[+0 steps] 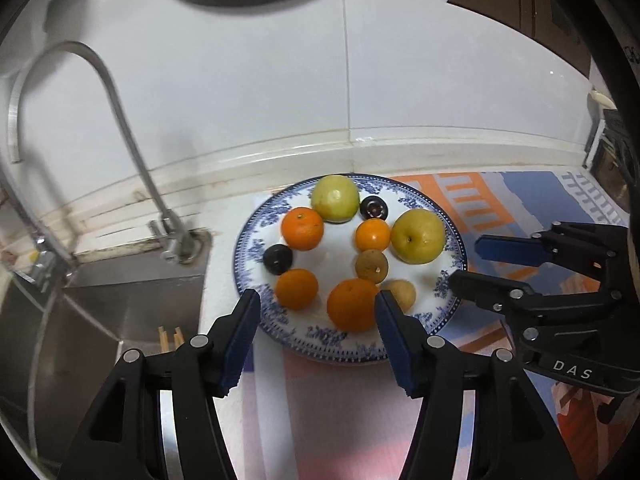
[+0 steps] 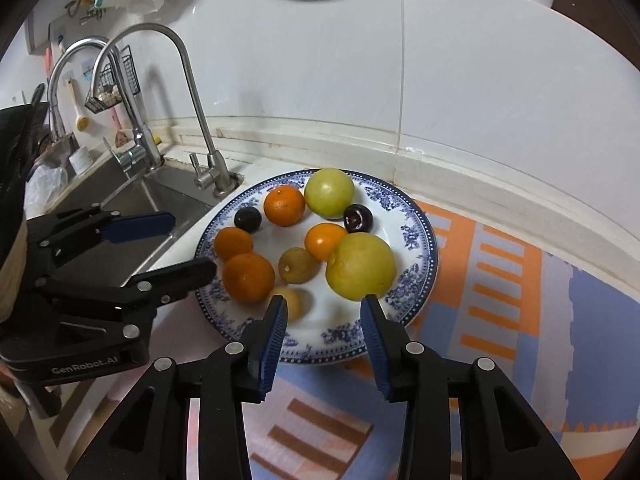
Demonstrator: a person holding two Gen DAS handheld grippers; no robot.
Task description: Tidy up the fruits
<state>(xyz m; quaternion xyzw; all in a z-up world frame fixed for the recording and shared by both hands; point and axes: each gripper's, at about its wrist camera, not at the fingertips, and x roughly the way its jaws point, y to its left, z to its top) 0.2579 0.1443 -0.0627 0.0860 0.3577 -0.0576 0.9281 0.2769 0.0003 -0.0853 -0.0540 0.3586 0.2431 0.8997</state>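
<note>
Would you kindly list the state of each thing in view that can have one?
left claw: open, nothing held, over the plate's near edge.
right claw: open, nothing held.
plate: flat on the counter, loaded with fruit.
oranges: four, loose on the plate.
yellow-green fruits: two, resting on the plate.
faucet: no water seen running.

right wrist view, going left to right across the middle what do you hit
Left gripper → sink → tap → small dark plum → yellow-green apple → plate rim → striped orange and blue mat.
</note>
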